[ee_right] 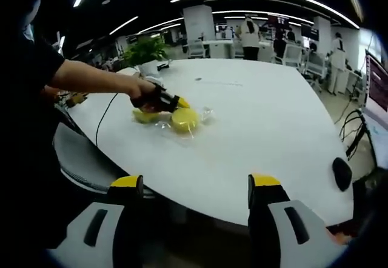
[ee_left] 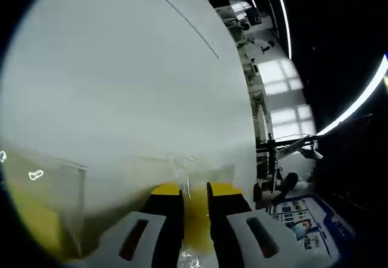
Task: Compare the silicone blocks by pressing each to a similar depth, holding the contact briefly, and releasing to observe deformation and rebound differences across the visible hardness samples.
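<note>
The left gripper (ee_left: pixel 195 189) is lowered onto a yellow silicone block (ee_left: pixel 195 219) on the white table (ee_left: pixel 121 68); in the left gripper view its two yellow-tipped jaws stand close together with a narrow strip of the block visible between them, and whether they actually pinch the block cannot be told. A clear plastic wrapper (ee_left: pixel 182 165) lies crumpled around the block; a second yellow block (ee_left: pixel 30 219) under clear film sits at the lower left of that view.

In the right gripper view the right gripper (ee_right: pixel 197 186) hangs off the near table edge with its jaws wide apart and nothing between them; the table (ee_right: pixel 254 122) spreads ahead. A person's hand (ee_right: pixel 142 92) holds the left gripper (ee_right: pixel 167 103) down beside a round yellow block (ee_right: pixel 184 119); a paler yellow-green block (ee_right: pixel 145 116) lies just beside it, nearer the hand; both rest on clear wrapping (ee_right: pixel 206 115). A potted plant (ee_right: pixel 145 53) stands at the far side of the table; a dark mouse (ee_right: pixel 342 173) lies near the right edge; a black cable (ee_right: pixel 104 119) runs across the table.
</note>
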Demonstrator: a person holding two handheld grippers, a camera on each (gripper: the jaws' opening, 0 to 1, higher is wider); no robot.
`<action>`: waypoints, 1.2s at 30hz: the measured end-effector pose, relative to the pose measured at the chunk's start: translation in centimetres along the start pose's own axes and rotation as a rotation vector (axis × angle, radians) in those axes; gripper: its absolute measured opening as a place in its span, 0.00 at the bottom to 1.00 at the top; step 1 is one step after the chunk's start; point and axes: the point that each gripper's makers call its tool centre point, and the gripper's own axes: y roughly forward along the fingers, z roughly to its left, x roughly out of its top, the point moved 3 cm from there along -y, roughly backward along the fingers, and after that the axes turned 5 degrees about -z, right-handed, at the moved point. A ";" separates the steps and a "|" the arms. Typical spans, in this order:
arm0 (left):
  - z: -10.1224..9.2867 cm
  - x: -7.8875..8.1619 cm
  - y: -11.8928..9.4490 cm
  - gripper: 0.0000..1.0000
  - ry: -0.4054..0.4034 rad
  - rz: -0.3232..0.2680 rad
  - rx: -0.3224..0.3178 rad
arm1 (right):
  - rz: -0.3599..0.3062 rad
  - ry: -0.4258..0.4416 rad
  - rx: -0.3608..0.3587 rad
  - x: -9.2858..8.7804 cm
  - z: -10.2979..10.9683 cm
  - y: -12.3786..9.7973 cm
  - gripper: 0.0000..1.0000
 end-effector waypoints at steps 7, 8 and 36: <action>-0.8 0.0 0.0 0.03 0.022 -0.012 -0.085 | 0.001 -0.004 0.006 0.2 0.1 0.1 0.62; -0.9 0.1 -0.2 0.00 0.016 -0.023 -0.111 | -0.001 -0.004 0.008 0.2 0.2 0.2 0.62; -9.0 1.3 -11.9 0.00 0.369 -0.143 -0.354 | -0.112 -0.057 0.178 5.3 3.6 5.7 0.61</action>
